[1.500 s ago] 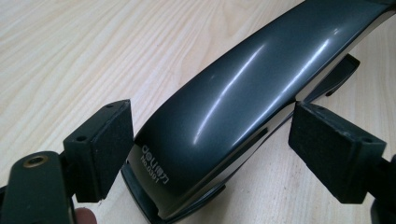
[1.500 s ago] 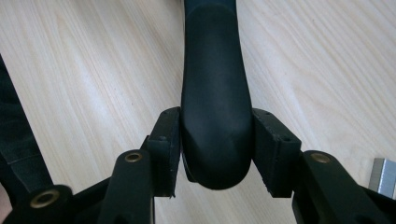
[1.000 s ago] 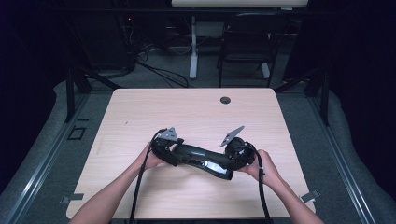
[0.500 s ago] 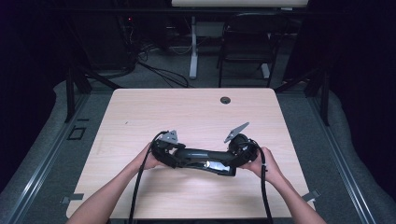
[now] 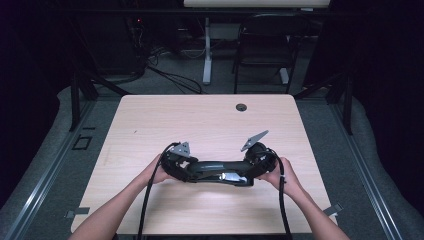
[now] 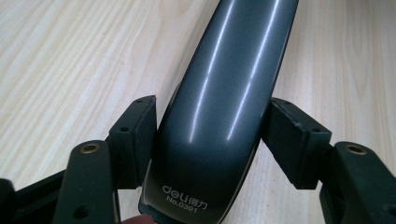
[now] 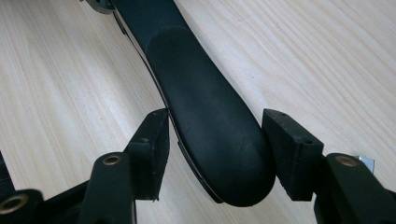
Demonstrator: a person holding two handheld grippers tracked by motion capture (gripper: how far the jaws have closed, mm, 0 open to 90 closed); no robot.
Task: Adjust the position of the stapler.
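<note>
A long dark grey stapler (image 5: 220, 167) lies across the wooden table (image 5: 200, 120) near its front edge, between my two hands. My left gripper (image 5: 192, 169) is at its left end. In the left gripper view its jaws have just been closing, and both pads (image 6: 135, 135) press on the sides of the glossy stapler (image 6: 224, 93), at the end with white lettering. My right gripper (image 5: 246, 172) is at the other end. Its jaws have just been opening; the matte rounded stapler end (image 7: 210, 126) sits between the pads (image 7: 152, 149), which stand just off it.
A small dark cable hole (image 5: 241, 107) sits near the table's far edge. Beyond the table stand a chair (image 5: 260, 45) and a white desk leg (image 5: 206, 55) on a dark floor. Black cables trail from both grippers toward the front edge.
The stapler has swung from a slant, with its right end lower in the picture, to lie about level across the table. Both hands have stayed close to where they were.
</note>
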